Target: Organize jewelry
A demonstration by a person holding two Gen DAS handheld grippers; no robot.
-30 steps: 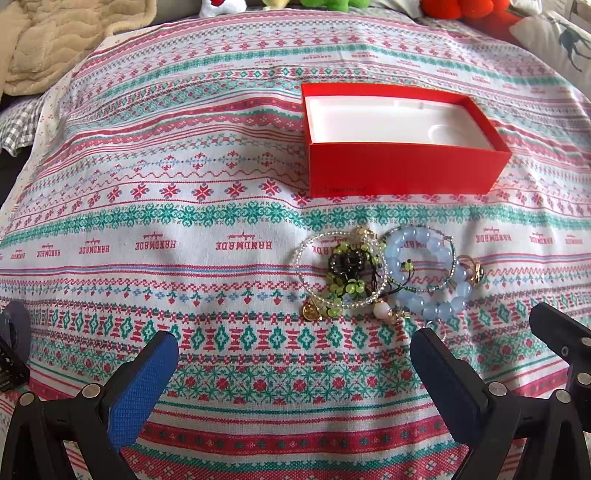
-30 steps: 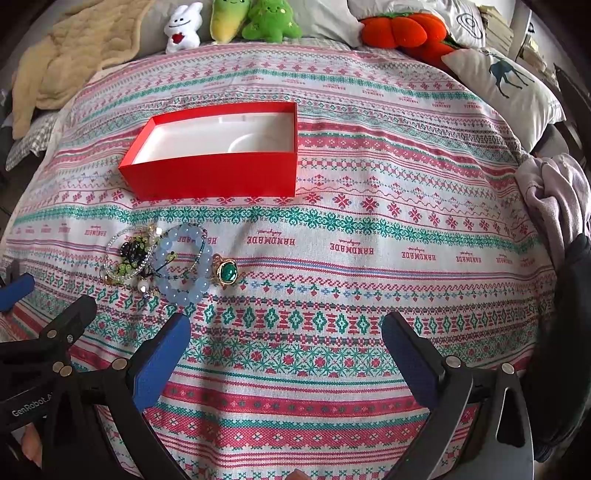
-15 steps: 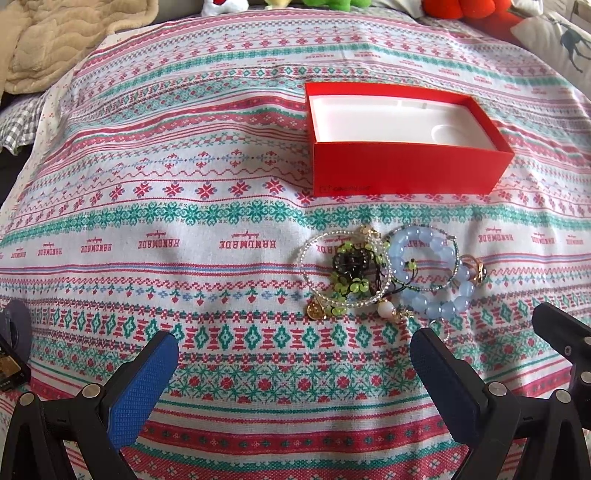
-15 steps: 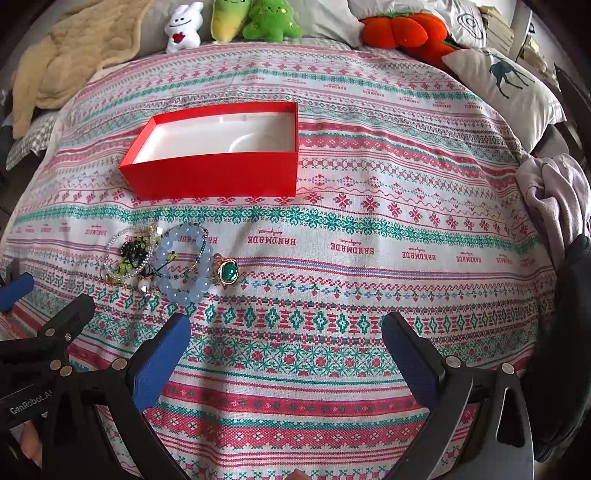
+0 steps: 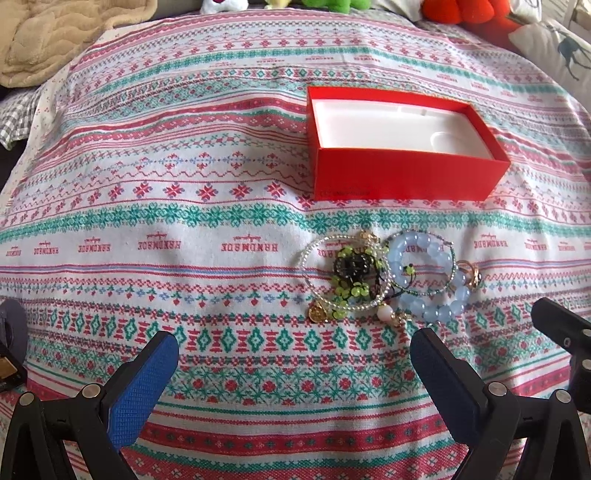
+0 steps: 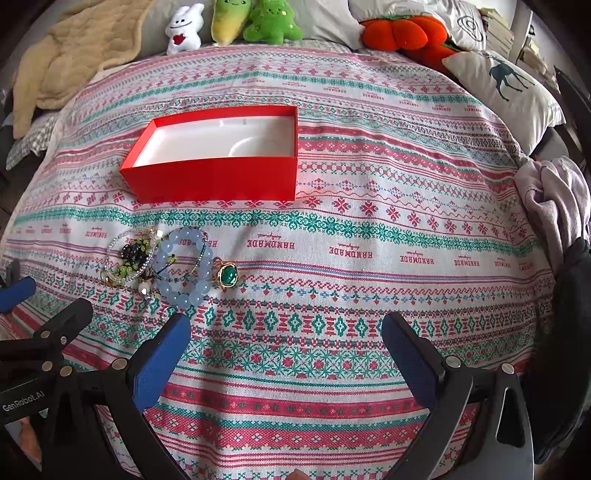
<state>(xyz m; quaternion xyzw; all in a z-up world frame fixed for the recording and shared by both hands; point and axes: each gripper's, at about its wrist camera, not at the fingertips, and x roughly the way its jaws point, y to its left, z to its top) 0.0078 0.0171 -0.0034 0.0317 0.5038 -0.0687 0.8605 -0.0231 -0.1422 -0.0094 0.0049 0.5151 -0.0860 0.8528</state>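
Note:
An open red box (image 5: 402, 173) (image 6: 214, 177) with a white inside rests on the patterned bedspread. In front of it lies a tangle of jewelry: a clear-bead bracelet with green and black beads (image 5: 343, 273) (image 6: 129, 258), a pale blue bead bracelet (image 5: 432, 273) (image 6: 184, 269) and a gold ring with a green stone (image 6: 227, 275) (image 5: 471, 275). My left gripper (image 5: 291, 365) is open, just short of the pile, nothing in it. My right gripper (image 6: 284, 347) is open too, to the right of the jewelry and holding nothing.
Plush toys (image 6: 229, 22) and an orange cushion (image 6: 406, 35) line the far edge of the bed. A beige blanket (image 6: 74, 51) lies back left, a deer pillow (image 6: 506, 85) and crumpled clothes (image 6: 554, 199) at the right.
The left gripper has drifted slightly, so the box and jewelry sit a little lower and further right in its view. The right gripper has barely moved. Both stay open.

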